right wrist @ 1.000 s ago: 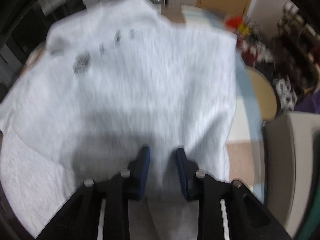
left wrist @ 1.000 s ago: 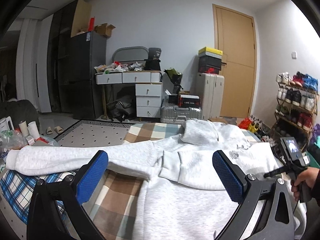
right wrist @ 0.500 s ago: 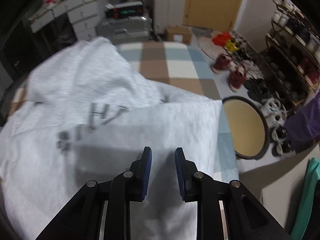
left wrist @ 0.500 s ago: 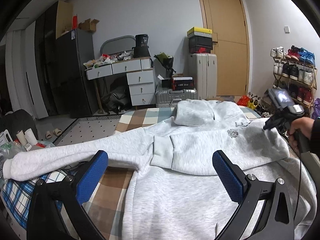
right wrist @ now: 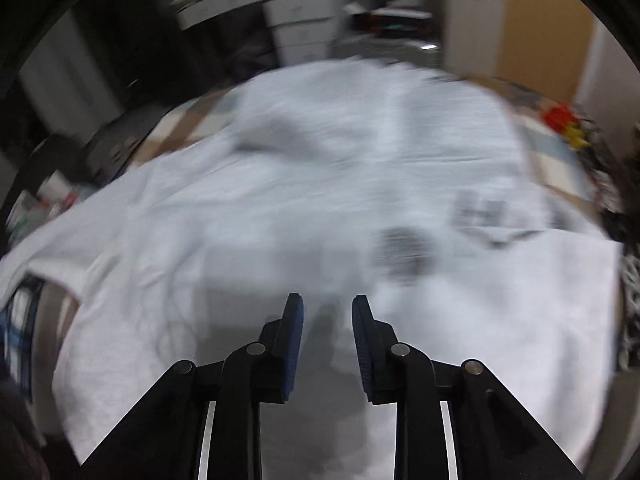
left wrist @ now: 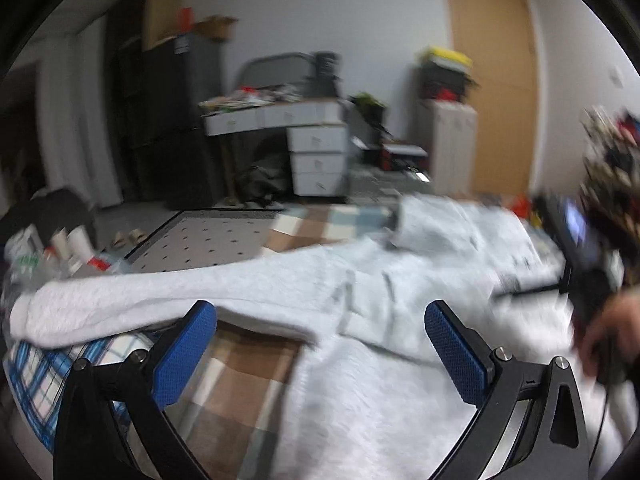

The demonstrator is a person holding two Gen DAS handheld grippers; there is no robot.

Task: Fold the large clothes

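A large light grey hoodie lies flat on the bed. Its left sleeve stretches out to the left, and its hood lies at the far end. My left gripper hovers wide open over the armpit area, with nothing between its fingers. A hand holds my right gripper at the hoodie's right side. In the right wrist view the right gripper hangs over the hoodie near the dark print. Its jaws stand a narrow gap apart and grip nothing. Both views are blurred.
A checked cover lies under the hoodie. Bottles and clutter sit past the sleeve end on the left. Beyond the bed are a dotted rug, a desk with drawers, a suitcase, a door and a shoe rack.
My right gripper has swung left from the hoodie's right edge to over the chest print, with its jaws still narrow. The left gripper has shifted slightly and stays open.
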